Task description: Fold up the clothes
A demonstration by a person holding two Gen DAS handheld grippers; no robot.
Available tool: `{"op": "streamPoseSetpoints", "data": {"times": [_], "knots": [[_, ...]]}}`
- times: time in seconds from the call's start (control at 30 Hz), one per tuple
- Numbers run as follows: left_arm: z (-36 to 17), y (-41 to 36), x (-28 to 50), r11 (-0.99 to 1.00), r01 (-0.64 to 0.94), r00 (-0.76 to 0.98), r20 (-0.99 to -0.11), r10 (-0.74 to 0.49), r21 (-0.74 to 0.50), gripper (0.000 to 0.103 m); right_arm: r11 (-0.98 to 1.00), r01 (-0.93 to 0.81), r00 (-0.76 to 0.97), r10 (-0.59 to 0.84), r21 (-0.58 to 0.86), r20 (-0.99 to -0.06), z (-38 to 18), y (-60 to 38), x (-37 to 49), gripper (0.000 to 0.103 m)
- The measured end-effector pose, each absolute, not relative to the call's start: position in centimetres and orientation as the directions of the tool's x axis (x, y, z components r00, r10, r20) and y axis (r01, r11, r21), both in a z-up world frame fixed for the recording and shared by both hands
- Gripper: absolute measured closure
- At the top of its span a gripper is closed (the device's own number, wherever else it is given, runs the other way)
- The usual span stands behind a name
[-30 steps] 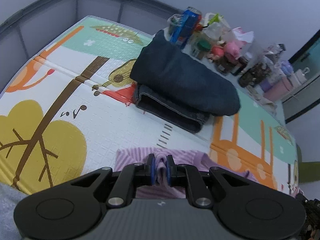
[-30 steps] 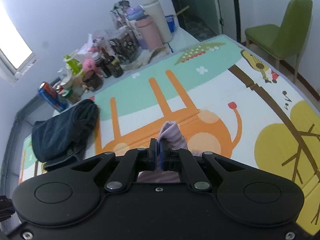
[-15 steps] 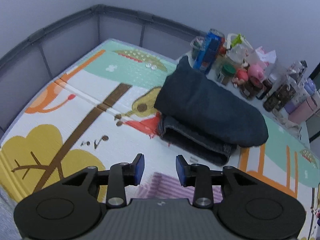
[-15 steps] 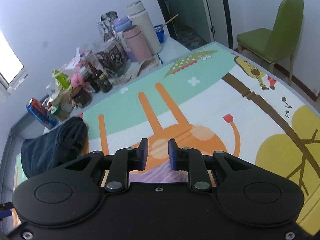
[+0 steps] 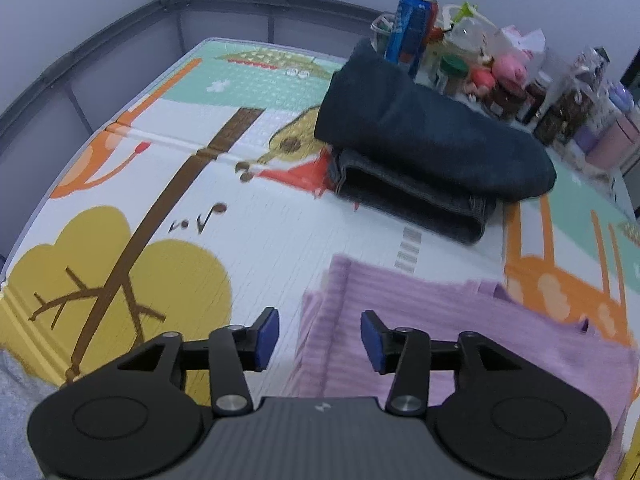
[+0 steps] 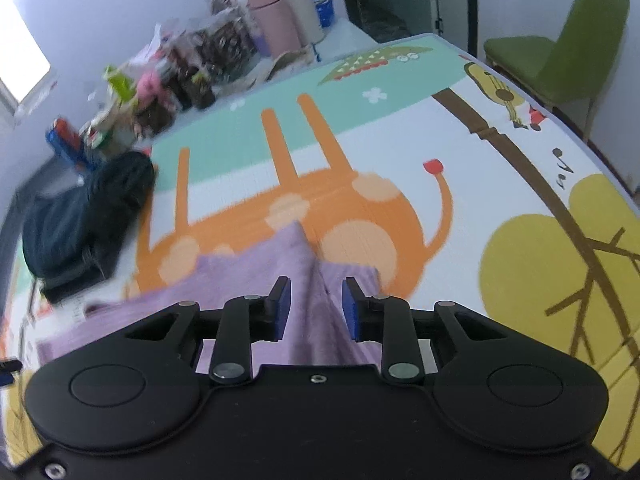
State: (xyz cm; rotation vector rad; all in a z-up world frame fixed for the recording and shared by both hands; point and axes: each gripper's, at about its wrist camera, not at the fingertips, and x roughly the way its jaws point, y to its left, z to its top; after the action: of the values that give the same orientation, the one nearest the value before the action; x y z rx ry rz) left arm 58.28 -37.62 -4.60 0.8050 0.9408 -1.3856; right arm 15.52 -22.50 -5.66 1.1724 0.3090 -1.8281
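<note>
The purple ribbed garment (image 5: 460,320) lies flat on the play mat (image 5: 260,232), its left edge under the left claw (image 5: 319,334) and a raised fold running up between the pads of the right claw (image 6: 316,308). Both claws are opening; the blue pads stand clear of the cloth, gripping nothing. Beyond, folded dark jeans (image 5: 424,148) sit at the mat's far side. The garment's near part is hidden behind the claw bodies, and the right view is blurred.
</note>
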Motion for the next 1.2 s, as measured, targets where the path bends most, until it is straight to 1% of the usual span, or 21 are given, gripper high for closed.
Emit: {"op": "streamPoseSetpoints", "data": {"times": [0.07,0.13,0.33,0.6,0.73,0.87,0.93,1.0,1.07,1.13,1.2], "knots": [[-4.9,-36.4,58.5,0.024,0.998,-0.050,-0.903,-0.426,-0.066,0.051,-0.543,0.799,-0.112,-0.556,0.258,-0.824,-6.1,-21.2,15.7,0.069],[-5.2,-35.1,58.6,0.001,0.998,-0.054,-0.906,-0.420,-0.060,0.046,-0.537,0.800,-0.094,-0.553,0.268,-0.828,-6.5,-20.0,16.0,0.067],[-6.3,-30.2,58.5,-0.096,0.995,-0.023,-0.911,-0.411,0.018,0.038,-0.490,0.834,-0.059,-0.535,0.253,-0.843,-7.1,-15.6,17.8,0.064],[-8.3,-24.6,59.3,-0.163,0.985,-0.011,-0.932,-0.363,0.052,0.036,-0.446,0.879,-0.083,-0.490,0.168,-0.868,-7.9,-9.6,21.0,0.060],[-9.1,-23.2,59.2,-0.172,0.985,-0.027,-0.939,-0.343,0.034,0.036,-0.458,0.867,-0.051,-0.473,0.196,-0.880,-8.8,-8.0,21.5,0.059],[-9.5,-22.3,59.1,-0.171,0.985,-0.044,-0.943,-0.331,0.014,0.036,-0.482,0.849,-0.052,-0.486,0.218,-0.873,-9.2,-7.1,21.9,0.060],[-9.7,-21.9,59.2,-0.175,0.984,-0.075,-0.944,-0.323,-0.018,0.046,-0.481,0.850,-0.055,-0.487,0.215,-0.871,-9.3,-6.9,22.2,0.063],[-9.9,-21.6,59.4,-0.170,0.985,-0.093,-0.946,-0.310,-0.041,0.054,-0.483,0.853,-0.071,-0.483,0.199,-0.873,-9.4,-6.8,22.4,0.070],[-10.0,-21.3,59.5,-0.167,0.985,-0.093,-0.945,-0.313,-0.042,0.061,-0.489,0.853,-0.088,-0.478,0.182,-0.874,-9.5,-6.8,22.6,0.082],[-9.8,-21.0,59.5,-0.175,0.984,-0.093,-0.943,-0.318,-0.038,0.076,-0.498,0.848,-0.093,-0.474,0.179,-0.876,-9.6,-6.6,22.6,0.086],[-9.7,-20.8,59.6,-0.182,0.982,-0.097,-0.943,-0.319,-0.040,0.081,-0.504,0.844,-0.097,-0.481,0.184,-0.871,-9.6,-6.3,22.5,0.088]]}}
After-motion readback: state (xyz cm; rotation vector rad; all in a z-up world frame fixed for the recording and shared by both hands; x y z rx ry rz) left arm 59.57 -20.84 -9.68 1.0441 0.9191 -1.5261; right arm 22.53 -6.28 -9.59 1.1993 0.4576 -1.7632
